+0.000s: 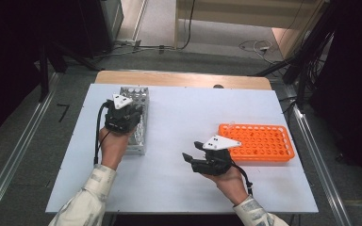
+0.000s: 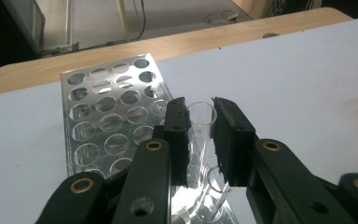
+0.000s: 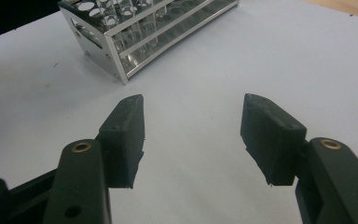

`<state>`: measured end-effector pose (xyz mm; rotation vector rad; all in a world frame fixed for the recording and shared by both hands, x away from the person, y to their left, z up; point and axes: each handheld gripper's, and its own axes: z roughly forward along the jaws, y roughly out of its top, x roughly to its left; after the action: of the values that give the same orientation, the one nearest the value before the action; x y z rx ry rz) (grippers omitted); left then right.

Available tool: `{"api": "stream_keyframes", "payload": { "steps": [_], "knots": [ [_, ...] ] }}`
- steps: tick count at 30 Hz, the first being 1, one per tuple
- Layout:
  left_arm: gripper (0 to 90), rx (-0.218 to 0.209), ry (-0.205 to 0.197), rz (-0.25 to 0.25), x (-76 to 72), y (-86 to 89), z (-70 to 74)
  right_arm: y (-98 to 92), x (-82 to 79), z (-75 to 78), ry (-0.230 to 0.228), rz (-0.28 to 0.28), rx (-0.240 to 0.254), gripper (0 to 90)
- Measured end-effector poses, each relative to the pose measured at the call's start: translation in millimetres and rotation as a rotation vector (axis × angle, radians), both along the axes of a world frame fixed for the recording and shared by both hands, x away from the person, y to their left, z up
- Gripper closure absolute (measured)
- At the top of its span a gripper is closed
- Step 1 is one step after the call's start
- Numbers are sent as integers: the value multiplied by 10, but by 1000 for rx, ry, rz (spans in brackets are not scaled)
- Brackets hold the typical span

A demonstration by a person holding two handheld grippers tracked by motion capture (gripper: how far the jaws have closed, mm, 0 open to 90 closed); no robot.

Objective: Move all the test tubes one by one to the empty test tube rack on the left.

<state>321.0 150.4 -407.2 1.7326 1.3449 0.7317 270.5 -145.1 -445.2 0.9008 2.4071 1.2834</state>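
Note:
A shiny metal test-tube rack (image 1: 140, 137) (image 2: 103, 122) (image 3: 121, 44) stands at the left of the white table. My left gripper (image 1: 122, 117) (image 2: 200, 135) hovers over its near part, shut on a clear glass test tube (image 2: 200, 122) whose open rim sticks up between the pads. A second clear tube (image 2: 216, 186) leans in the rack just below. My right gripper (image 1: 192, 149) (image 3: 194, 102) rests over bare table at centre right, jaws open with nothing between them, pointing toward the metal rack.
An orange plastic tube rack (image 1: 259, 141) lies at the right of the white tabletop (image 1: 184, 183), just beyond the right hand. A wooden strip (image 1: 184, 79) runs along the far edge. Cables lie on the floor behind.

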Motion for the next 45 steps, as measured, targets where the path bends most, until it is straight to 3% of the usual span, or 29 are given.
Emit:
{"api": "stream_keyframes", "payload": {
  "steps": [9, 19, 24, 33, 38, 45],
  "knots": [
    [740, 14, 40, -9, 0, -10, -97, 4, 1, -13, 3, 1, -5, 384],
    [699, -30, 29, -18, -22, 6, -67, -5, 1, -7, 3, -1, 2, 383],
    [571, -95, 13, -46, -81, 10, -15, -27, -4, 4, 3, -5, 2, 383],
    [312, -139, -23, -125, -329, -166, 60, -205, 17, 25, -1, -43, 9, 372],
    [277, -144, -34, -166, -463, -280, 43, -338, 31, 47, -5, -77, 16, 368],
    [257, -156, -37, -182, -555, -331, 4, -551, 50, 63, -11, -127, 18, 365]
  ]
}}
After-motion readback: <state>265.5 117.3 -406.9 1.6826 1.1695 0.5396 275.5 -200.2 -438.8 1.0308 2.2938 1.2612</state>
